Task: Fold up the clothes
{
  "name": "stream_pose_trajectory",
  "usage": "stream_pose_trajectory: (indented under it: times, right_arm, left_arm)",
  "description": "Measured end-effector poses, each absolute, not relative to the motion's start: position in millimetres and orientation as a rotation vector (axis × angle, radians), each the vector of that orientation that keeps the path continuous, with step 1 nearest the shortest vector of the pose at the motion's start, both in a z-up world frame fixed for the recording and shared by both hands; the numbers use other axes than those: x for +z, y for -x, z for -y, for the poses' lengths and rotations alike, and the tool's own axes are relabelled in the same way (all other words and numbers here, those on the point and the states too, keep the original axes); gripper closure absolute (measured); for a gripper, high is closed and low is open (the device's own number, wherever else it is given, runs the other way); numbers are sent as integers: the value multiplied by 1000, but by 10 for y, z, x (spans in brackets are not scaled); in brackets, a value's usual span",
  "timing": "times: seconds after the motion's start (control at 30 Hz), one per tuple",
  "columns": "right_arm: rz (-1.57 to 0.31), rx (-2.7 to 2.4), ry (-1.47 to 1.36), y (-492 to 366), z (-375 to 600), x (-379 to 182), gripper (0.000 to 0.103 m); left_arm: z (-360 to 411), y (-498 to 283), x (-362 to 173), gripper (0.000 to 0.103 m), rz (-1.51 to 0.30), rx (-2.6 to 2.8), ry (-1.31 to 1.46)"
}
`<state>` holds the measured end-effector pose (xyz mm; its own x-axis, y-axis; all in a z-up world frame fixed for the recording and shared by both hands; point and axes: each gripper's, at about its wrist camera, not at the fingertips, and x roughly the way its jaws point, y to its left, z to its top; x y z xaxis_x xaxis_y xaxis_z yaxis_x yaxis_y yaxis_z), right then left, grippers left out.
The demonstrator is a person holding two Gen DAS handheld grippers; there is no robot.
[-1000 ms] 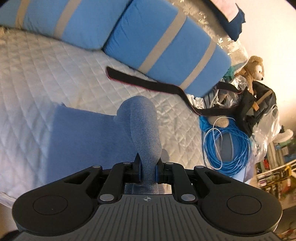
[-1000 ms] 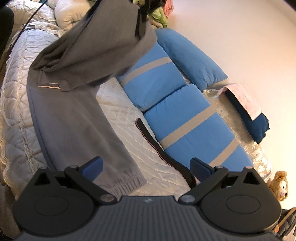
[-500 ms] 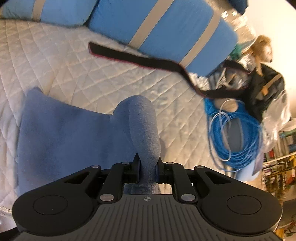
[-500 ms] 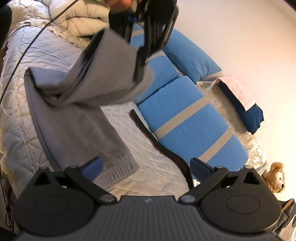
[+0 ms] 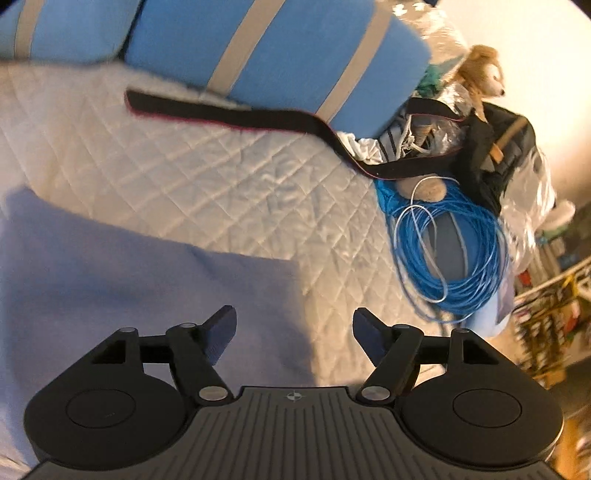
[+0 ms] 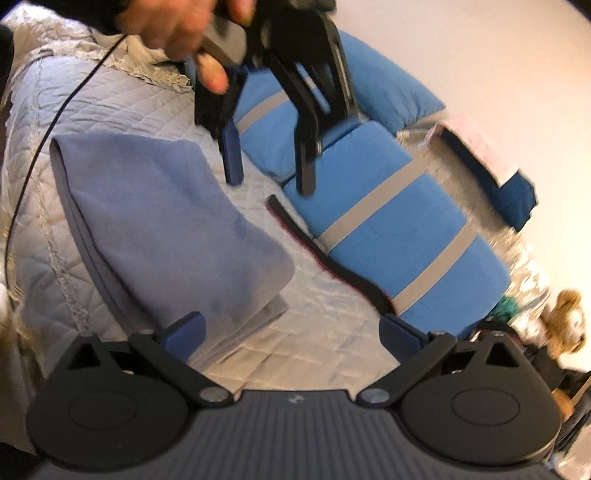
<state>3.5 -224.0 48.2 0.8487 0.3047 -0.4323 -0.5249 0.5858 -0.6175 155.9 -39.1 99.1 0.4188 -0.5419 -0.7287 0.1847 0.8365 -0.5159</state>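
A grey garment (image 6: 173, 229) lies folded over on the white quilted bed (image 6: 332, 314), its upper layer flat on the lower one. In the left wrist view the same grey garment (image 5: 140, 280) spreads below and left of my left gripper (image 5: 293, 328), whose jaws are opening with nothing between them. In the right wrist view that left gripper (image 6: 269, 181) hangs just above the garment's far edge, held by a hand (image 6: 177, 26). My right gripper (image 6: 291, 332) stands open and empty over the garment's near corner.
Blue cushions with grey stripes (image 6: 388, 221) line the bed's far side, a black strap (image 5: 229, 114) lying in front of them. Off the bed's end sit a coil of blue cable (image 5: 450, 254), a black bag (image 5: 495, 147) and a teddy bear (image 5: 480, 70).
The left gripper came down with the pinched fold of grey cloth and let it go; its jaws now stand apart and the cloth lies flat. The right gripper stayed open.
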Motion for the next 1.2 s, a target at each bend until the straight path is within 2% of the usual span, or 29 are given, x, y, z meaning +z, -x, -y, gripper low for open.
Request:
stream_pose_trajectory:
  times: [0.33, 0.4, 0.53, 0.63, 0.8, 0.83, 0.87, 0.9, 0.97, 1.0, 1.03, 1.07, 1.2]
  right_arm:
    - [-463, 576, 584, -362, 2196, 612, 0]
    - [-493, 581, 525, -467, 2182, 623, 2]
    - [-583, 577, 370, -789, 2181, 651, 14]
    - [-641, 556, 252, -1080, 2179, 622, 16]
    - [-751, 541, -15, -1578, 2252, 520, 34]
    - [-778, 537, -70, -1664, 2280, 483, 40]
    - [-805, 531, -125, -1748, 2309, 444, 52]
    - [-832, 526, -180, -1832, 2337, 405, 55]
    - [-866, 523, -252, -1928, 2377, 334, 69]
    - [-876, 520, -280, -1953, 2400, 310, 72]
    - [-885, 517, -308, -1978, 2424, 286, 82]
    - [-894, 514, -336, -2004, 2447, 262, 85]
    - [-930, 486, -424, -2082, 2535, 180, 90]
  left_arm:
    - [-219, -1229, 848, 34, -943, -278, 113]
    - [-338, -1195, 792, 34, -920, -242, 88]
    - [-518, -1195, 666, 34, -878, -185, 57]
    - [-579, -1222, 590, 34, -826, -136, 8]
    - [-659, -1240, 454, 34, -742, -79, -32]
    - [-678, -1231, 424, 34, -728, -69, -32]
    - [-698, -1220, 390, 34, -721, -65, -29]
    - [-715, -1213, 357, 34, -718, -62, -26]
    - [-723, -1247, 304, 34, -754, -68, -39]
    - [-715, -1268, 289, 34, -771, -69, -53]
    - [-707, -1275, 277, 34, -776, -70, -66]
    - [-702, -1275, 268, 34, -775, -72, -75]
    - [-699, -1292, 222, 34, -791, -81, -79]
